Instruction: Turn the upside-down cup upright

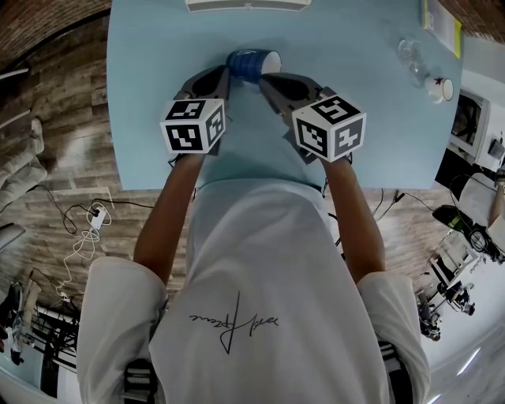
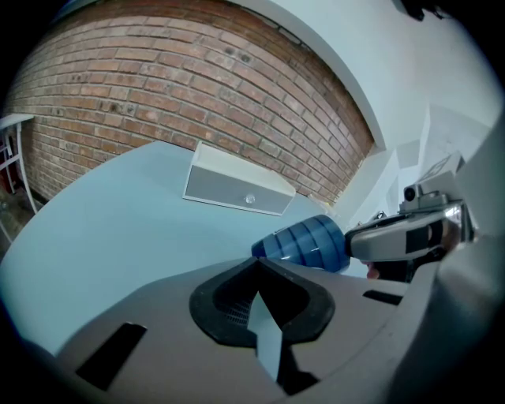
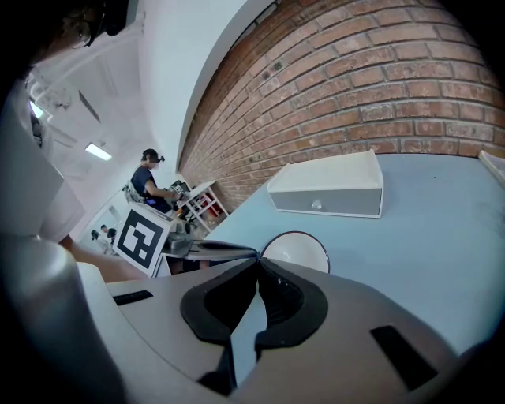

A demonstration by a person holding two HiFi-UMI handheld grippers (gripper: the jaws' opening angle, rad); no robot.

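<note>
The blue ribbed cup (image 1: 251,63) is off the light blue table (image 1: 158,47), tipped on its side with its white mouth (image 3: 297,252) toward the right. My right gripper (image 1: 267,79) is shut on the cup's rim, with its tips (image 3: 256,264) meeting just in front of the opening. My left gripper (image 1: 223,75) is shut, and its tips (image 2: 256,264) sit right by the cup's narrow base (image 2: 304,241). Whether they touch the base cannot be told. The left gripper view shows the right gripper's grey jaw at the cup's wide end.
A long white box (image 1: 246,4) lies at the table's far edge. A clear glass item (image 1: 410,55), a small white cup (image 1: 438,88) and a yellow-green booklet (image 1: 442,24) sit at the far right. Cables lie on the wooden floor (image 1: 87,229) to the left.
</note>
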